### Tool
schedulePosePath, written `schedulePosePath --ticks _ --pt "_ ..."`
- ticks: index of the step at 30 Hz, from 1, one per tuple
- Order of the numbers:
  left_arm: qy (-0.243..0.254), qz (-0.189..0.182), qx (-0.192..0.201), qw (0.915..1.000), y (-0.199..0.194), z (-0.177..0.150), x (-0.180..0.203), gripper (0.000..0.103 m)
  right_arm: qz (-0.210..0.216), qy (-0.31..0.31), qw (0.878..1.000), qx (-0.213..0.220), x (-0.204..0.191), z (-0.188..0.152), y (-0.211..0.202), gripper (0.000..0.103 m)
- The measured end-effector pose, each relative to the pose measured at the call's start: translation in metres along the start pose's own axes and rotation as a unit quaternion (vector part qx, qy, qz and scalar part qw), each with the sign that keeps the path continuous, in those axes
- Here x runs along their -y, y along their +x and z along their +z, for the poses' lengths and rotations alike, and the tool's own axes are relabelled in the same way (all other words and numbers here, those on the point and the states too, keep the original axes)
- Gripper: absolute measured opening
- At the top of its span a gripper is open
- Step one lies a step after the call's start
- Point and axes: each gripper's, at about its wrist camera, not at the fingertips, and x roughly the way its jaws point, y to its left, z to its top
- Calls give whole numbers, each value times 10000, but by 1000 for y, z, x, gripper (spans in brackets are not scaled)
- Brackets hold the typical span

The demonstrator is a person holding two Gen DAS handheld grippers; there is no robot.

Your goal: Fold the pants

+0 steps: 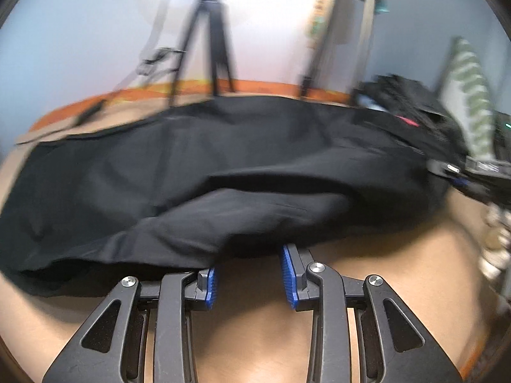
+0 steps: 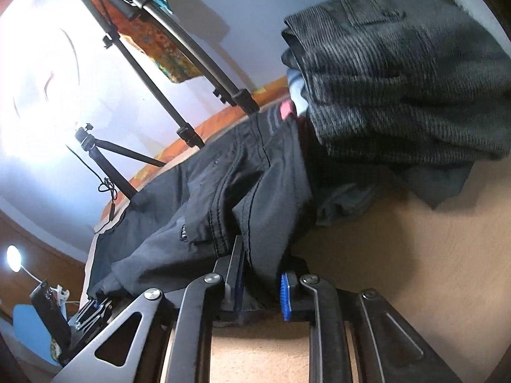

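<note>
Your right gripper (image 2: 262, 287) sits at the bottom centre of its view with the jaws closed on a bunched fold of the black pants (image 2: 223, 191), near the seamed waist end. Your left gripper (image 1: 249, 281), low in its own view, stands partly open with the pants' near hem (image 1: 179, 249) lying just ahead of its blue pads (image 1: 289, 274). The picture is blurred there, but nothing seems to be between them. The pants stretch across the middle of the left view on the tan table (image 1: 383, 271).

The risk is a lopsided lift: if you pull with the right before the left has cloth, the leg will drag and wrinkle. The gathered grip may also hold only one layer, so the fold could slip. The grey corduroy pile (image 2: 399, 79) at upper right sits touching the waist and could snag.
</note>
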Motion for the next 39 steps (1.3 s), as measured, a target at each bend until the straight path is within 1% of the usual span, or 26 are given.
schedulePosePath --ticks 2,3,4,5,7,9,10,13,16,17,19,26,28,29,31,32,33,34,35,36,38,39 --pt "269 -480 -169 9983 -3 -4 8 30 -142 -194 9996 120 -5 2 -4 15" --pt "398 -512 -181 9977 -6 -7 12 30 -197 -273 9993 172 -8 3 -6 15" --pt "629 -354 -151 9973 -9 -10 17 30 -243 -346 9989 223 -10 4 -8 15" --pt "820 -94 -144 9965 -10 -13 20 30 -250 -375 9987 249 -12 4 -9 15" --pt "966 282 -171 9948 -8 -17 20 34 -256 -402 9985 262 -14 5 -10 15" --pt "740 461 -276 9958 -3 -17 11 59 -292 -432 9983 265 -15 5 -9 15" --pt "640 512 -269 9963 -3 -17 6 61 -308 -448 9982 260 -16 5 -8 15" --pt "512 699 -124 9962 -7 -12 -7 62 -321 -504 9979 253 -17 5 -7 15" --pt "528 659 58 9964 -9 -8 -9 66 -285 -470 9982 236 -16 5 -7 15" --pt "588 629 92 9962 -8 -7 -7 68 -276 -457 9983 226 -16 6 -7 15" --pt "680 555 122 9961 -3 -4 -1 71 -269 -462 9983 215 -16 6 -6 15" --pt "1015 715 134 9922 17 6 14 71 -196 -468 9985 209 -18 8 -6 15" --pt "1068 710 107 9917 22 9 17 71 -184 -474 9985 198 -16 8 -6 15" --pt "1056 651 75 9922 24 10 17 70 -175 -474 9985 192 -16 8 -6 15" --pt "985 454 67 9941 23 12 17 60 -172 -479 9985 183 -15 9 -6 15" --pt "876 230 19 9959 22 12 15 43 -172 -475 9986 180 -15 9 -5 15" --pt "794 67 -19 9968 21 11 14 31 -169 -474 9986 180 -14 9 -5 15" --pt "733 -77 -55 9973 18 10 13 26 -172 -474 9986 180 -14 9 -5 15" --pt "701 -237 -108 9972 15 7 12 14 -183 -478 9985 184 -15 9 -5 15" --pt "690 -320 -148 9970 13 5 12 7 -188 -482 9985 184 -14 10 -5 15" --pt "701 -527 -182 9960 4 -4 12 7 -201 -461 9986 160 -13 11 -5 15" --pt "701 -605 -198 9955 1 -7 13 4 -215 -470 9985 160 -13 11 -4 15"
